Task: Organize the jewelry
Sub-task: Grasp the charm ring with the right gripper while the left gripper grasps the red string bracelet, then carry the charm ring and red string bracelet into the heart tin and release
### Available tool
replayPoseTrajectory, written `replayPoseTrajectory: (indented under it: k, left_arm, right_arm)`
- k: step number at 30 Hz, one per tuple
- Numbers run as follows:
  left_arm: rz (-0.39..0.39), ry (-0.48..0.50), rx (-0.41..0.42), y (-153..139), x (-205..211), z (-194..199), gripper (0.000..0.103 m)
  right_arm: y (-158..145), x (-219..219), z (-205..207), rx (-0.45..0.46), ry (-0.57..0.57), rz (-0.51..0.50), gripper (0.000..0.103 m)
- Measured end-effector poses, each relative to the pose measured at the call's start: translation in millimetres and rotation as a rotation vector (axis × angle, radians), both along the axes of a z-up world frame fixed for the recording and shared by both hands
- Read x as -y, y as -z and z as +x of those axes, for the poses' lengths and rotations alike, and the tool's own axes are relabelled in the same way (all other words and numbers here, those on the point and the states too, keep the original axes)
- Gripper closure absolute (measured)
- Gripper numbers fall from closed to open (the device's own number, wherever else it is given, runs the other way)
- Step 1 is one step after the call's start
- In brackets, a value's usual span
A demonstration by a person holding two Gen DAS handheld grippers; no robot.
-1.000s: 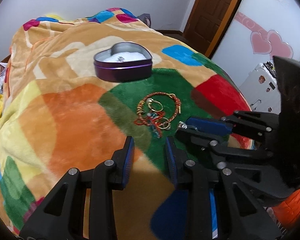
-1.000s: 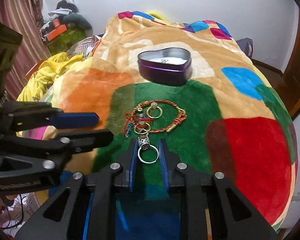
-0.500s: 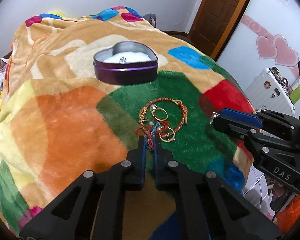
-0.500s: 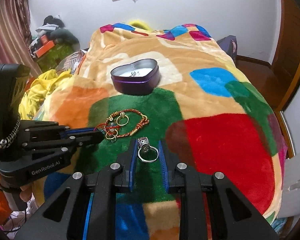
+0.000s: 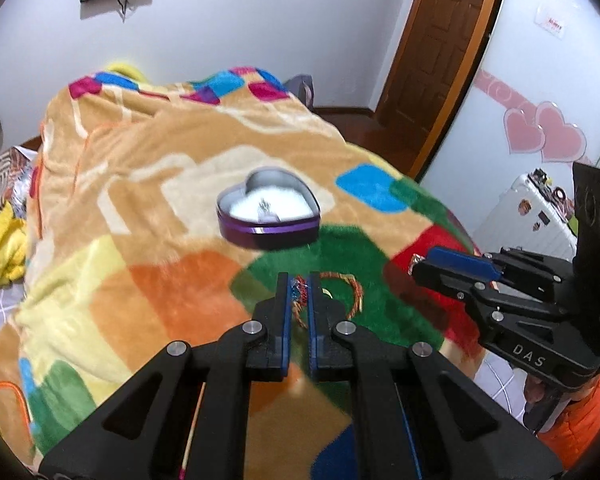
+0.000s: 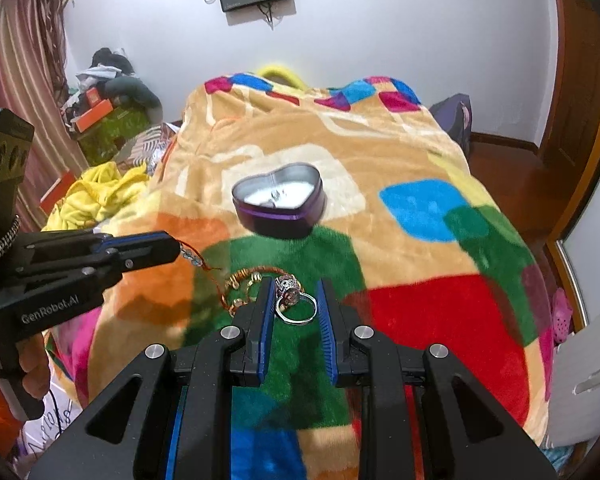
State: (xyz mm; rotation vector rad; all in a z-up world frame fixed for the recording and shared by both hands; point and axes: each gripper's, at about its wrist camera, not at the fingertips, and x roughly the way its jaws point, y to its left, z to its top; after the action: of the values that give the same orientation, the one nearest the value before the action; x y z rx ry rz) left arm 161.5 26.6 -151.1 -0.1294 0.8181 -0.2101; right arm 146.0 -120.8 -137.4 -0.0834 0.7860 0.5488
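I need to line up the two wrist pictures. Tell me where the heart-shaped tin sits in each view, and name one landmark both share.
Left wrist view: the heart-shaped tin sits just above centre on the blanket, beyond the left gripper.
Right wrist view: the tin sits near centre, a little left, beyond the right gripper.
Shared landmark: the blanket's green patch directly in front of the tin.

Plush fleece blanket [image 6: 400,152], glossy metal heart tin [image 6: 280,210], shiny silver ring [image 6: 296,306], braided-cord bracelet [image 5: 350,294]
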Motion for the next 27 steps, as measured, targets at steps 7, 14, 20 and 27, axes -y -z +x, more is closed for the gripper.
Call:
replayPoseTrajectory:
  k: [7,14,20,27]
  left_arm:
    - [0.004,-0.022,0.051,-17,-10,6,0.098]
    - [-0.002,-0.036,0.104,-36,-20,14,0.098]
    - [-0.01,-0.043,0.146,-49,-24,25,0.098]
    - [-0.015,-0.036,0.18,-57,-24,42,0.098]
  right_arm:
    - [-15,-7,6,0.04,-0.005,0.016,0.084]
    - [-23,-13,15,0.066,-0.007,0.032,0.084]
    - [-29,-18,26,0.081,-0.007,0.04,0.084]
    - [-35,-23,38,0.094,-0.012,0.057,0.084]
